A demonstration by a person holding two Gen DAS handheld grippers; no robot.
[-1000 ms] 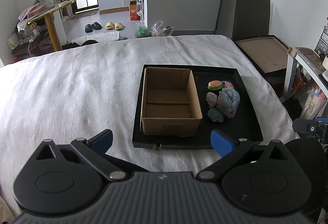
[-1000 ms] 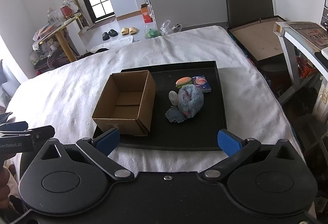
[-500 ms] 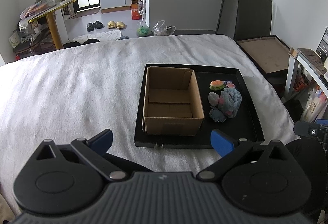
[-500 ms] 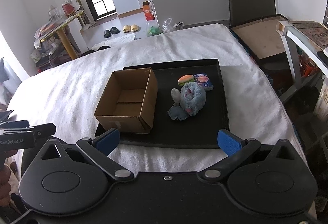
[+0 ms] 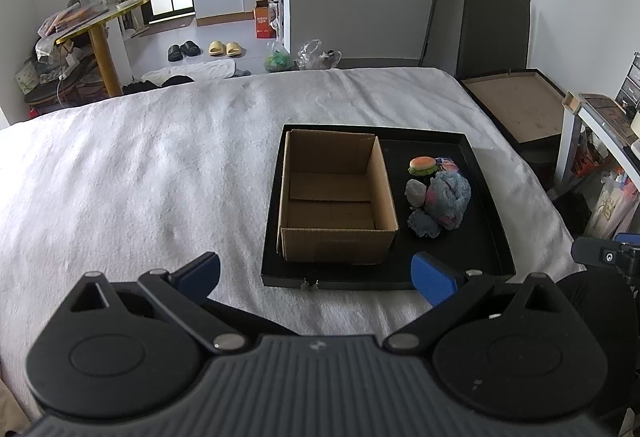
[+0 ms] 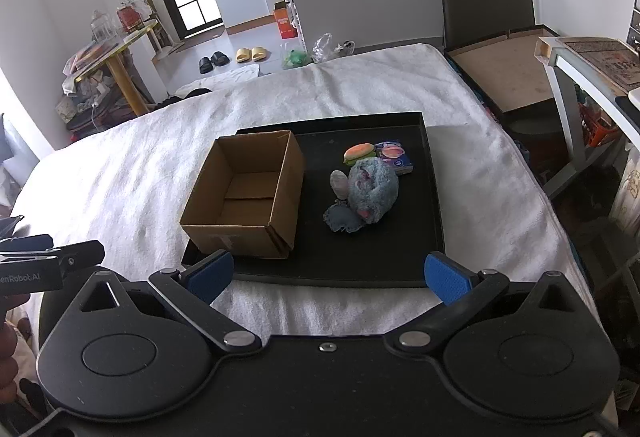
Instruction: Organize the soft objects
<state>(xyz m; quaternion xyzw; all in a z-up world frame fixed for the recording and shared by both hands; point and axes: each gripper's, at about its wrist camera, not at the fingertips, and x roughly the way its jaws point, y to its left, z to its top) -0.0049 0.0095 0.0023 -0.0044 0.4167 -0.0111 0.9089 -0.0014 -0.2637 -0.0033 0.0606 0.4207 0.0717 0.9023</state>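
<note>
A bed covered in white is seen across the middle of both views. A black tray is laid on it right of centre. A cardboard box, open and empty, is set in the tray's left half. A blue plush toy is lying in the right half, with a toy burger and a small packet just behind it. The left gripper and right gripper are held wide open at the bottom of their frames, nothing grasped.
</note>
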